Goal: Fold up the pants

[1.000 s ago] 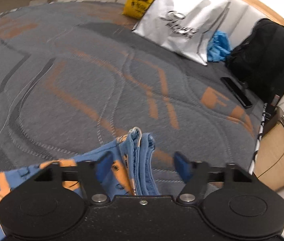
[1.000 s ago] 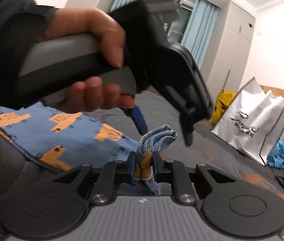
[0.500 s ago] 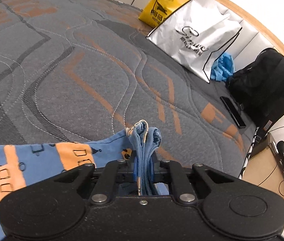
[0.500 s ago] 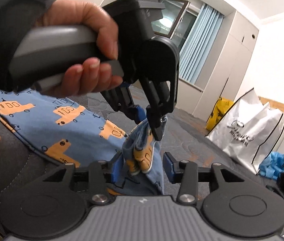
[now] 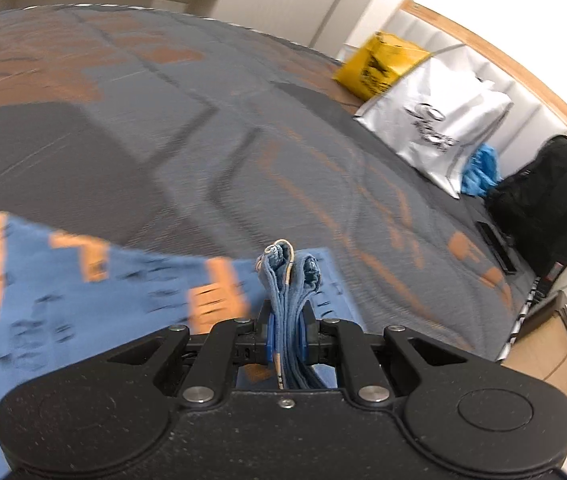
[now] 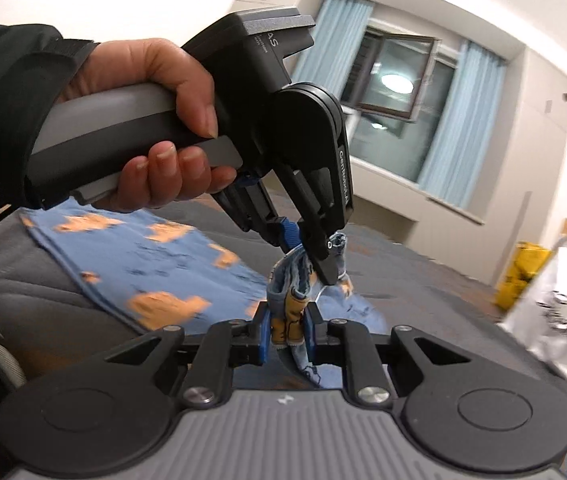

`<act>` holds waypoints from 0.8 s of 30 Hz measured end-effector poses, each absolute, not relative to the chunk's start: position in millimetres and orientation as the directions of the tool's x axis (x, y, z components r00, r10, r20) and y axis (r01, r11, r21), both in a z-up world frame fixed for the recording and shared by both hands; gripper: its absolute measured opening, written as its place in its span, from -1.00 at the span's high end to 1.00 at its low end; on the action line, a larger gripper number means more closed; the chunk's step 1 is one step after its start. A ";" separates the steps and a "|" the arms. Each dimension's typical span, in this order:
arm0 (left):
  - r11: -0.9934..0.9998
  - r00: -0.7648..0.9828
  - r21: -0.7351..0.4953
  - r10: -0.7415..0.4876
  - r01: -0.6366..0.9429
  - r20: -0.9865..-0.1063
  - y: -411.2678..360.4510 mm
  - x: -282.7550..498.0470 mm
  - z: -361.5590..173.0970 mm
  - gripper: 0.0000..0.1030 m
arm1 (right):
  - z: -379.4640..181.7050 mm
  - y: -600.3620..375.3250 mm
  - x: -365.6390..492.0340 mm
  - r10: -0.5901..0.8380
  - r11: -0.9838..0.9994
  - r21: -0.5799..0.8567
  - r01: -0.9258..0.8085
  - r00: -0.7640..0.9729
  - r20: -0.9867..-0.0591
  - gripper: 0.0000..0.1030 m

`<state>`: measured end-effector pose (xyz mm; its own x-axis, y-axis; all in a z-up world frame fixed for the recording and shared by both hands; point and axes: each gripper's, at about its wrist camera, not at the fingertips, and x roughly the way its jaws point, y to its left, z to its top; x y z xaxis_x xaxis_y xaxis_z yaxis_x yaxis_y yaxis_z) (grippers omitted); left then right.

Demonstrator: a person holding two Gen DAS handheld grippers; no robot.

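Blue pants with orange prints (image 5: 83,300) lie spread on the grey and orange bed cover (image 5: 163,120). My left gripper (image 5: 287,340) is shut on a bunched fold of their edge (image 5: 287,264), which sticks up between the pads. In the right wrist view the pants (image 6: 135,256) trail off to the left. My right gripper (image 6: 286,332) is closing, with its pads pressing on a bunched fold just below the left gripper (image 6: 307,252). A person's hand (image 6: 155,120) holds the left gripper's handle. Both grips sit close together, lifted a little off the bed.
At the head of the bed stand a white shopping bag (image 5: 443,120), a yellow bag (image 5: 379,64), a blue cloth (image 5: 481,172) and a black backpack (image 5: 551,200). A dark flat device (image 5: 495,244) lies near the bed's edge, beside a cardboard box (image 5: 551,364).
My left gripper shut on the fold and carried it across the bed. My right gripper opened, then closed again on the fabric beside it. Both views now show motion blur.
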<state>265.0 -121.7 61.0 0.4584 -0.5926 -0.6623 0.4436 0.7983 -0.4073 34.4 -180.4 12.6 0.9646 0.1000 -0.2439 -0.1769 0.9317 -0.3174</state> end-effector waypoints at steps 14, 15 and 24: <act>0.808 0.460 -0.479 -0.589 0.343 -0.664 -56.8 281.0 3.1 0.70 | -6.0 -127.8 62.1 0.190 0.913 -0.265 -0.309 0.899 -0.395 0.64; 0.804 0.460 -0.486 -0.595 0.343 -0.659 -55.7 281.4 2.0 0.70 | -6.1 -128.3 63.1 0.189 0.915 -0.261 -0.308 0.898 -0.396 0.64; 0.787 0.457 -0.513 -0.617 0.342 -0.641 -48.9 279.5 -4.3 0.69 | -5.6 -127.3 62.7 0.181 0.915 -0.269 -0.301 0.902 -0.392 0.63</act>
<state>279.5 -48.9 -4.3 0.4571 -0.6167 -0.6409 0.3420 0.7870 -0.5135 62.7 -127.3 -5.6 0.9018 0.1810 -0.3924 -0.3008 0.9150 -0.2690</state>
